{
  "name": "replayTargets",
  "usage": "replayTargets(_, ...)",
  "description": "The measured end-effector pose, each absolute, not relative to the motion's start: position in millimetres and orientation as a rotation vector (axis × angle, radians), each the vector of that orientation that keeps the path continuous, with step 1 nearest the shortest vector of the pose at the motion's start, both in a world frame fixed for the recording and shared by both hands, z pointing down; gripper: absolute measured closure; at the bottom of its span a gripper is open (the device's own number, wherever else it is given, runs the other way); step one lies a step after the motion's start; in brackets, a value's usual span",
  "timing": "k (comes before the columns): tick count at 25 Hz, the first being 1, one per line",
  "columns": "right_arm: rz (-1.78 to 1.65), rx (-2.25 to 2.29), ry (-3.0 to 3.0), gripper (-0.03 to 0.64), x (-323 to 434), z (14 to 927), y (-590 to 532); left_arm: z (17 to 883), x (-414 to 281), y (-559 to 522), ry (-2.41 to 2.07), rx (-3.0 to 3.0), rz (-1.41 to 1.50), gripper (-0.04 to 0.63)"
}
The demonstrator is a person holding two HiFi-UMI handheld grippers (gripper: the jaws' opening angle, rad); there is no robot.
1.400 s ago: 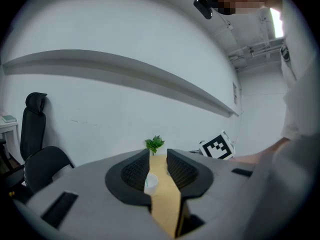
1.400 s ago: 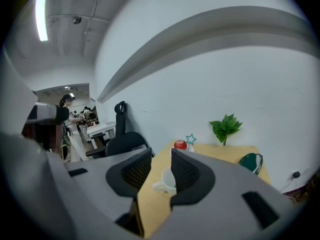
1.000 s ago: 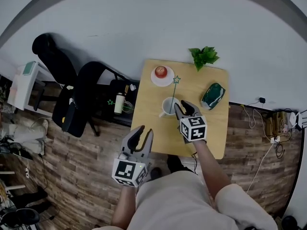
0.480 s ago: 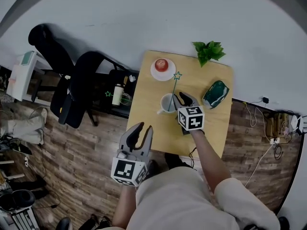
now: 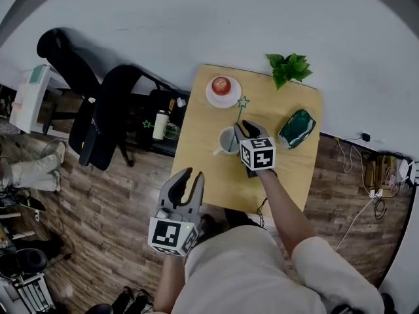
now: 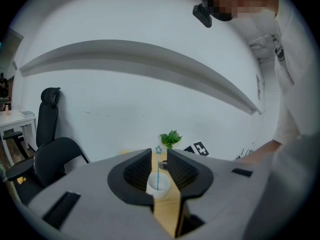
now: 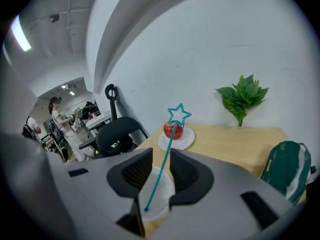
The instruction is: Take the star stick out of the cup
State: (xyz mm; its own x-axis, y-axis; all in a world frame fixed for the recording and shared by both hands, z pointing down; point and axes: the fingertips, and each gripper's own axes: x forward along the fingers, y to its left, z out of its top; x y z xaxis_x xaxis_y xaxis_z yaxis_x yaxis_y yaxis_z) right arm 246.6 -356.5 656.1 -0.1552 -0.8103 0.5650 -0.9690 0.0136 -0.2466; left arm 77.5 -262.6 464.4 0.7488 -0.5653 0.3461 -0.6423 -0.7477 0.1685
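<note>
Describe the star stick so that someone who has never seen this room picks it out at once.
Find the wooden table by the white wall, then the white cup near its middle. The star stick is the thin teal rod leaning out of that cup, topped by an open star outline; the apple, the plant and the green pouch nearby are all bulky.
</note>
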Motion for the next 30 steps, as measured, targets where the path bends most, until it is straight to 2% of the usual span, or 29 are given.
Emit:
replayTargets(16,0.888,1.811,-2.018,0.517,253,671,-376,468,71,-271,-1.001,2.644,0.415,0.506)
replayTargets(30,0.878,1.802,-2.004,0.565,255,672,-381,470,69,-273,-1.029,2.631,0.416,0.506)
